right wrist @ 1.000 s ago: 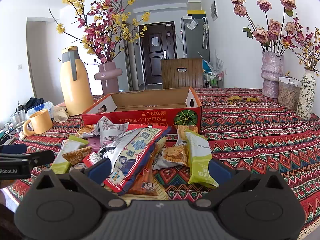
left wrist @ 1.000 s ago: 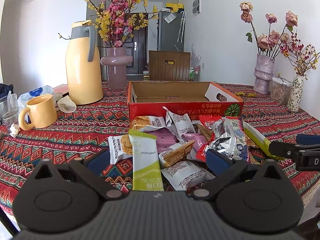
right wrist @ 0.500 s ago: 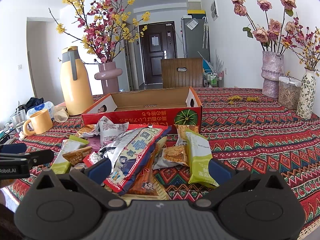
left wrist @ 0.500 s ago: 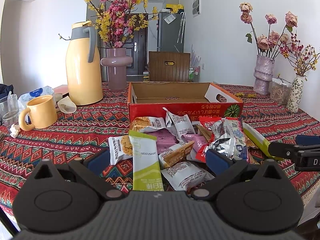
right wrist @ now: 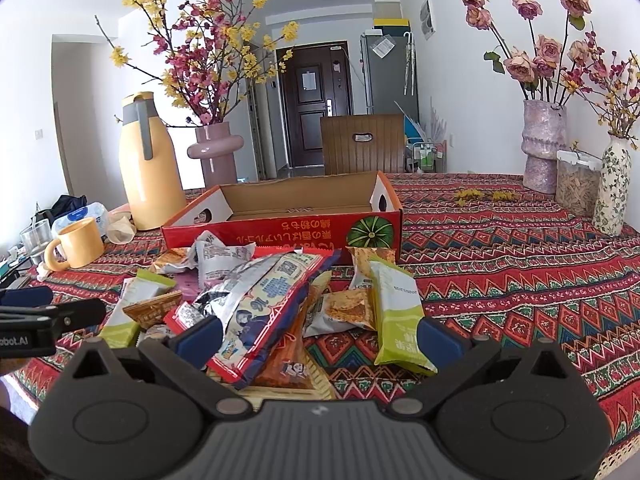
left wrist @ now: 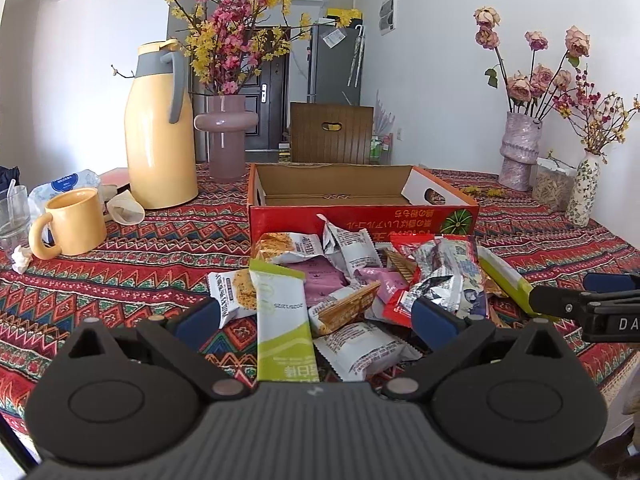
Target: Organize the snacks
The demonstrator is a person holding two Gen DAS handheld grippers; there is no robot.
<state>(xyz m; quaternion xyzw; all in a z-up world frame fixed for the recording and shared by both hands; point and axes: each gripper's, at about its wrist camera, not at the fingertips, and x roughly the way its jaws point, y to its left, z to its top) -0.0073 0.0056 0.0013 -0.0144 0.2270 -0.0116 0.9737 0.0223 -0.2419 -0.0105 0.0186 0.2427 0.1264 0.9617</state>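
Left claw (left wrist: 316, 320): jaws spread wide, empty, low over snack pile (left wrist: 360, 280) on desk (left wrist: 160, 240). Right claw (right wrist: 318, 330): jaws likewise wide apart, empty, above the pile's other side. Red cardboard box (left wrist: 360, 216): open, just beyond pile, ahead of both claws.

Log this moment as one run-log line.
phase: pre-grasp | left gripper: open, over snack pile | right gripper: open, over same pile | red box: looks empty | nothing held

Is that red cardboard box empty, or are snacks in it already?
It looks empty: the red cardboard box shows only bare brown floor inside, though its near corner is hidden. The snack packets lie heaped before it.
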